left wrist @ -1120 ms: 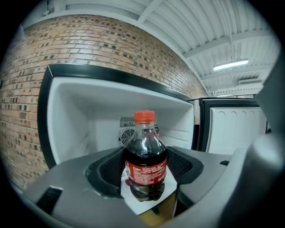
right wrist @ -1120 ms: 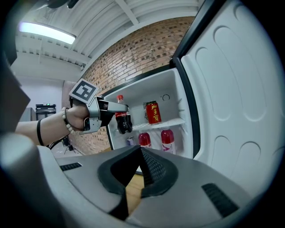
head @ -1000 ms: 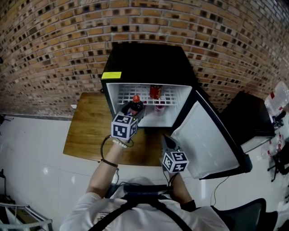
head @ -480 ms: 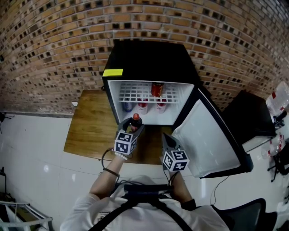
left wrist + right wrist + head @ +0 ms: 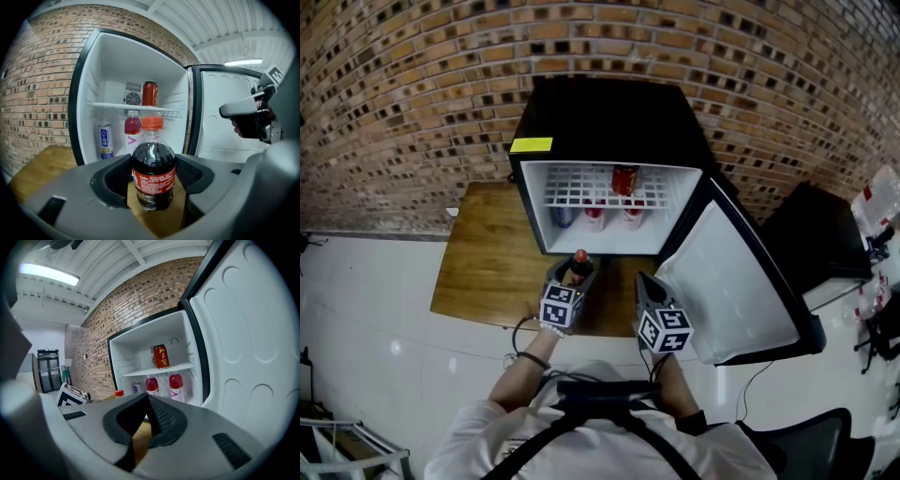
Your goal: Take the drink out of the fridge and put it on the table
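A dark cola bottle [image 5: 578, 267] with a red cap stands upright between my left gripper's [image 5: 575, 273] jaws, just outside the fridge's [image 5: 609, 122] open front and over the wooden table [image 5: 483, 267]. In the left gripper view both pads press the cola bottle [image 5: 153, 176] at its red label. My right gripper [image 5: 646, 285] hovers beside it near the open door [image 5: 736, 281]. In the right gripper view the right gripper [image 5: 147, 399] has its jaws together and nothing between them.
Inside the fridge a red can [image 5: 150, 93] stands on the wire shelf. Two pink bottles [image 5: 151, 385] and a blue-white can [image 5: 106, 140] stand below it. A brick wall [image 5: 394, 94] runs behind. A black desk [image 5: 825, 244] sits at the right, white floor [image 5: 366, 319] at the left.
My left gripper has drawn the cola bottle back out of the fridge toward the person and over the table's front part. The right gripper has stayed in place.
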`<state>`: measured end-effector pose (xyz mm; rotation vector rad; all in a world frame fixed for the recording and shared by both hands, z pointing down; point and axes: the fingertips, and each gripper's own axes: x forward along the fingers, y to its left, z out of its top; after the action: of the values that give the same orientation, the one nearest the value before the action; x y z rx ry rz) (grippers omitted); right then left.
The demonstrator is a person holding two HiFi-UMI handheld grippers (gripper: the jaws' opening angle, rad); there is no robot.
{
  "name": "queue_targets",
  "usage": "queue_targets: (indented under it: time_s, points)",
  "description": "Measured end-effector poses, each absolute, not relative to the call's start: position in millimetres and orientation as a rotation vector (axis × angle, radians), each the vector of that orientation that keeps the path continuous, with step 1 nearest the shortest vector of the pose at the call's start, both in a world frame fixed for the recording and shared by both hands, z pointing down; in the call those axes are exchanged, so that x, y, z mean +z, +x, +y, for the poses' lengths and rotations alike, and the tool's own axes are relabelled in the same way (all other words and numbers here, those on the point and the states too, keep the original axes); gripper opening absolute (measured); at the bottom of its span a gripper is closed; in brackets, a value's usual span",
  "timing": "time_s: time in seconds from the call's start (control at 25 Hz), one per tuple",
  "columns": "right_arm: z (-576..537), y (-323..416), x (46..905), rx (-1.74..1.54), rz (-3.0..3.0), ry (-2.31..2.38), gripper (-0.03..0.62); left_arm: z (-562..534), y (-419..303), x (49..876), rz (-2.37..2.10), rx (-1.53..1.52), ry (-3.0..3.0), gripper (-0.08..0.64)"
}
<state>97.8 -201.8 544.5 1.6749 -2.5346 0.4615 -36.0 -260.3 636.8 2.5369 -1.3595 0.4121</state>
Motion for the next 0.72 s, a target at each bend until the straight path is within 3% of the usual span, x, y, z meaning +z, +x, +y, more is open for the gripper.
queue_targets:
  time_s: [0.72]
  points:
    - [-205,103,547,0.469,-2.522,1.685,0.008,-251,-15,709,-1.295,0.480,2.525,0.293]
